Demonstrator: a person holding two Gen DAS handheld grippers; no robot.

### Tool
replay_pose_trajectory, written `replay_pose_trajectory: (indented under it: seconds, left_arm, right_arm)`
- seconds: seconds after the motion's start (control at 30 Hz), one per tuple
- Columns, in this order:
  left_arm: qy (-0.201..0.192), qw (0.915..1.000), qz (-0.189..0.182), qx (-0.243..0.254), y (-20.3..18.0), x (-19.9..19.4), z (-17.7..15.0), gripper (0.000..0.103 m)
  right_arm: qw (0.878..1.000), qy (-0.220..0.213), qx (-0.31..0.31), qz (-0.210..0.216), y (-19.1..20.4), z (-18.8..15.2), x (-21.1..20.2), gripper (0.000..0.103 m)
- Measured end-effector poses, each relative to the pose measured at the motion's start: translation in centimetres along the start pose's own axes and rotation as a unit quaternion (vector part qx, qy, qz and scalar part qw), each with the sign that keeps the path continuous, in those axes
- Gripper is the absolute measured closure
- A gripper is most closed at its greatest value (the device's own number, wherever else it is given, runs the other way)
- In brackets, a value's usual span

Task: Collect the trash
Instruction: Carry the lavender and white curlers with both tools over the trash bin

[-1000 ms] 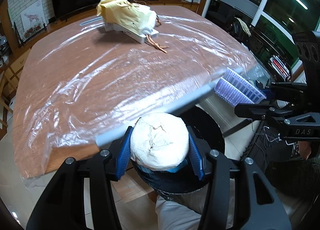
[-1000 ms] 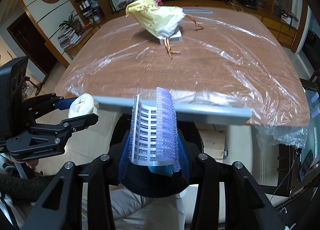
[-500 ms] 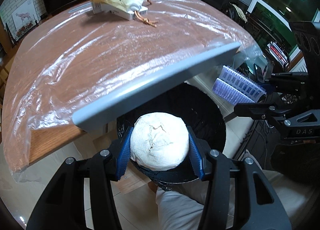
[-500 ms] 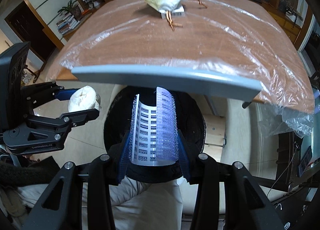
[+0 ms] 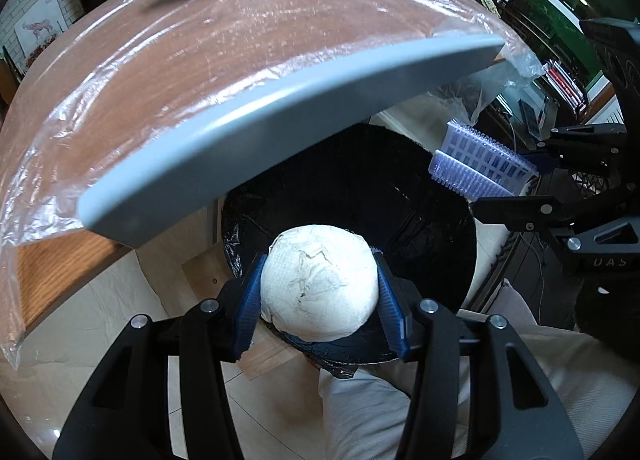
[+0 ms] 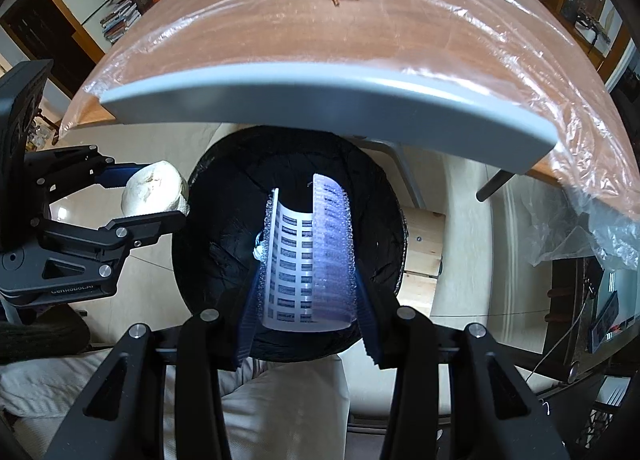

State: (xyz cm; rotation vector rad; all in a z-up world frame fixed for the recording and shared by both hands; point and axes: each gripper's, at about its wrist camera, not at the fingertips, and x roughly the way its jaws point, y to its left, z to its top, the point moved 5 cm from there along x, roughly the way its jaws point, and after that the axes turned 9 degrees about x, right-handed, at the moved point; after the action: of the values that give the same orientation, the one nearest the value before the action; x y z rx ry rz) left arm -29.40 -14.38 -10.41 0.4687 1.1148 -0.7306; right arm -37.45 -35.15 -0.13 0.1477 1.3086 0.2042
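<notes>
Your left hand-held gripper (image 5: pixel 320 292) clamps the paper wad (image 5: pixel 319 284) and your right hand-held gripper (image 6: pixel 306 284) pinches the blister strip (image 6: pixel 310 256), both poised over the bin (image 6: pixel 224 228) at 12 o'clock for dropping.

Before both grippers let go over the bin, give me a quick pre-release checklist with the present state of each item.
1. Left gripper clamped on the white paper wad: ok.
2. Right gripper clamped on the curled bubble-wrap sheet: ok.
3. Wad over the black-lined bin opening: ok.
4. Sheet over the bin's opening: ok.
5. Both loads clear of the grey table edge: ok.
6. Room left inside the bin: cannot tell, interior too dark.
</notes>
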Motion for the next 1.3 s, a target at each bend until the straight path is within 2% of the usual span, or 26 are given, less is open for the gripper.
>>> replay_pose_trajectory:
  seconds: [0.63,1.3]
  left_arm:
    - [0.026,0.9993,0.02,0.016,-0.4,2.8,0.0,0.05]
    - [0.045,0.9983,0.027,0.025,-0.7,5.4,0.7,0.051]
  right_arm:
    - [0.999,0.019,-0.025,-0.024,1.0,0.1,2.5,0.061]
    - [0.998,0.029,-0.037,-0.029,1.5,1.0,3.9,0.061]
